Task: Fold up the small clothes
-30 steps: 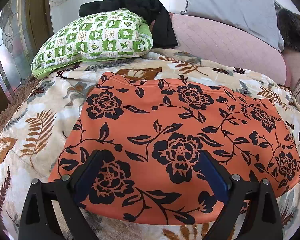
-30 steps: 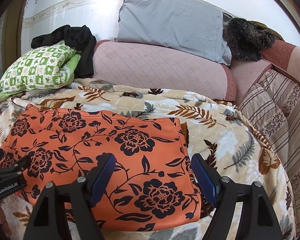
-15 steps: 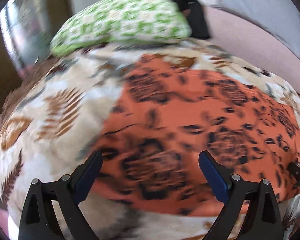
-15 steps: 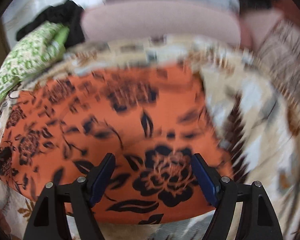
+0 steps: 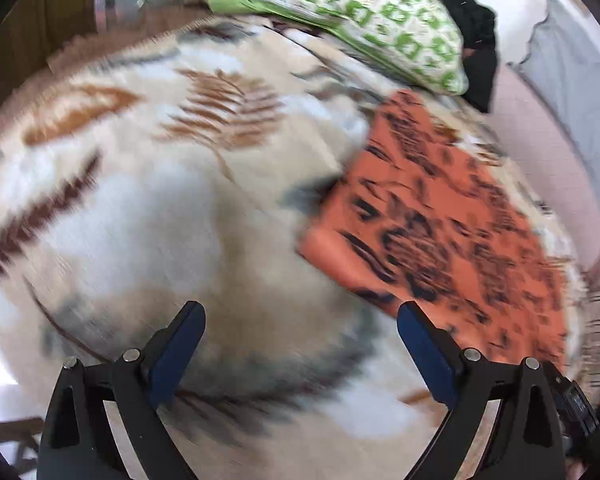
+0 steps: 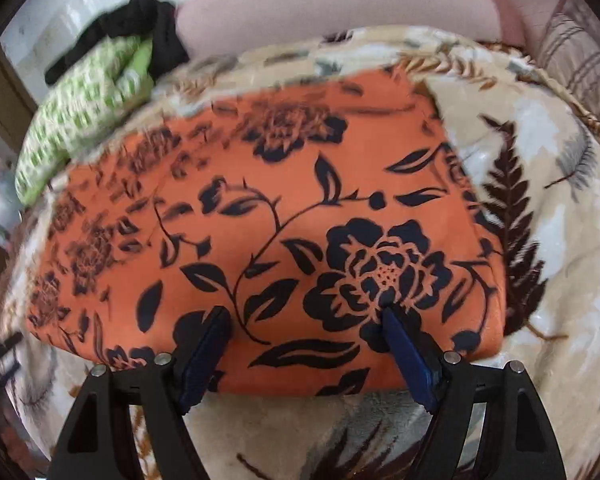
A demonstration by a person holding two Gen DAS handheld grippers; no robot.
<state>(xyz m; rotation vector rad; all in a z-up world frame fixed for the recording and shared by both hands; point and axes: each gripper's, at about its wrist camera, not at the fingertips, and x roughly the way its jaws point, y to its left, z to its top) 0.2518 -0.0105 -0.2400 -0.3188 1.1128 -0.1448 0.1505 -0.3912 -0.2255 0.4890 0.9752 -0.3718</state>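
**Left gripper swings off the cloth; right closes on the near hem**

A second ago both of your grippers looked squarely over the orange cloth (image 6: 260,216), each with its jaws spread above the print. Now your left gripper (image 5: 298,354) has swung away to the cloth's left: the cloth (image 5: 452,232) lies up and to the right in its view, and the jaws hang wide over bare blanket (image 5: 148,208), holding nothing. That view is heavily smeared, so the move looks fast.

Your right gripper (image 6: 306,356) has dropped closer to the cloth. Its jaws are wide apart and straddle the near hem by the large black flower, tips touching or just above the fabric; nothing is pinched yet.

The cloth itself has not moved. It lies flat on the blanket, already a tidy rectangle, with the green pillow (image 6: 84,116) and the black garment (image 6: 140,32) beyond its far left corner.

My reading: you are setting up the next fold, the right taking the near edge while the left goes round for the left side.

The "GenRobot.AI" lettering on the left gripper, readable a second ago from the right wrist, is now too blurred at that frame's edge to make out. No other writing shows.
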